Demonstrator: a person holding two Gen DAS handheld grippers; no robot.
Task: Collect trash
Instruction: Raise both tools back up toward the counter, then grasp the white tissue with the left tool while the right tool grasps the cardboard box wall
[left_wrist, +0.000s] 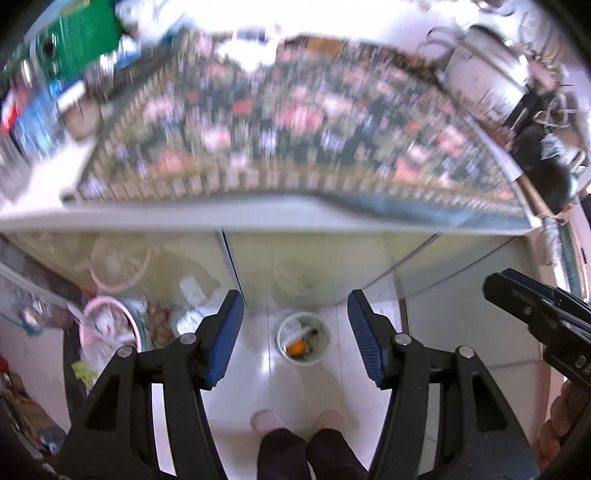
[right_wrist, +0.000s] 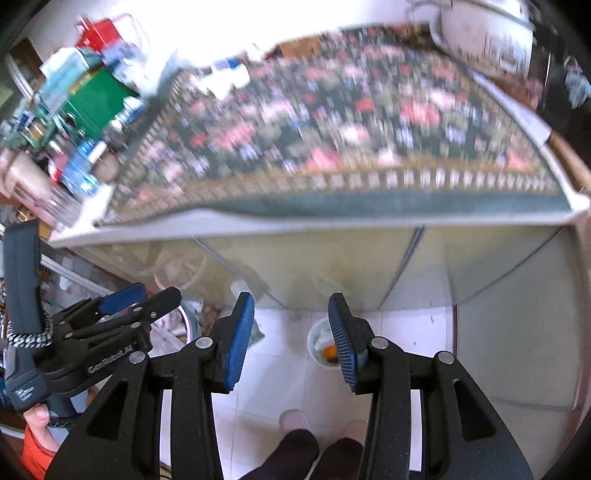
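A small white trash bin stands on the white tiled floor by the counter base, with an orange scrap and other rubbish inside. It also shows in the right wrist view, partly behind my right finger. My left gripper is open and empty, held high above the bin. My right gripper is open and empty, also above the floor. Each gripper shows at the edge of the other's view. The floral cloth on the counter top is blurred; I cannot make out trash on it.
The counter front edge runs across both views. Boxes and bottles crowd the counter's left end. A pink basin and clutter sit on the floor at left. The person's feet stand below the bin. A metal pot stands far right.
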